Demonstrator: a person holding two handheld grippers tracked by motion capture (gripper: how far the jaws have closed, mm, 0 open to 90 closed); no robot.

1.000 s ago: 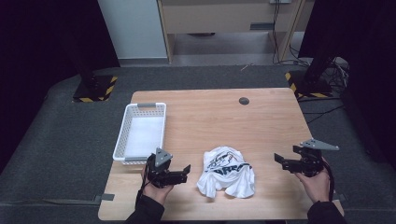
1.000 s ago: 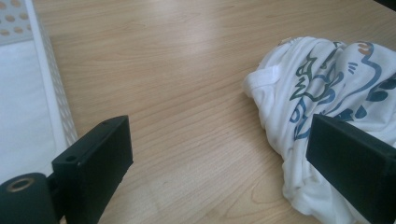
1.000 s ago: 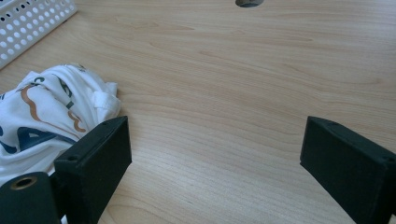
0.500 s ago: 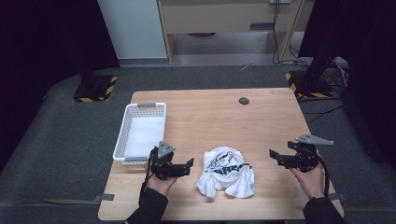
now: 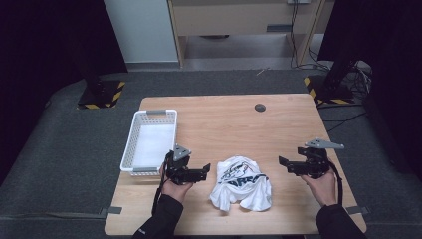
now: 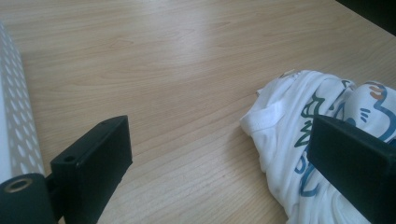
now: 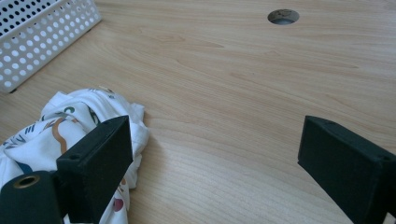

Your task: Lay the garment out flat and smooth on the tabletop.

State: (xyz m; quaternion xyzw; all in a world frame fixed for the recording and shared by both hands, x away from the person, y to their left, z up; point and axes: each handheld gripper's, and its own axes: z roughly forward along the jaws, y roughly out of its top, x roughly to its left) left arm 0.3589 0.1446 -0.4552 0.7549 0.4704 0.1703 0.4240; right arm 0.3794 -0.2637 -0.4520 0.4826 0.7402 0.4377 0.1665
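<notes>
- The tabletop (image 5: 239, 124) is a pale wooden slab with a small round hole (image 5: 259, 107) near its far edge, right of the middle; the right gripper view shows the same hole (image 7: 283, 16) at the top of the wood.
- A white perforated basket (image 5: 130, 144) stands along the left edge of the tabletop, its long side running from far to near (its dotted wall shows at the left border of the left gripper view (image 6: 16, 135) and in the top left corner of the right gripper view (image 7: 42, 32)).
- A crumpled white garment (image 5: 241, 189) with a green and dark print lies in a heap close to the near edge, roughly midway between the left and right edges. It rests on the wood, and nothing grips it.
- The left gripper (image 5: 201, 172) sits just left of the garment, between it and the basket's near corner, pointing toward the cloth. Its jaws are spread wide and hold nothing; in its own view the garment (image 6: 299, 121) lies partly behind the right-hand jaw.
- The right gripper (image 5: 284, 164) hangs near the right edge, well apart from the garment, jaws likewise parted and empty (the garment (image 7: 51, 135) shows behind its left-hand jaw).
</notes>
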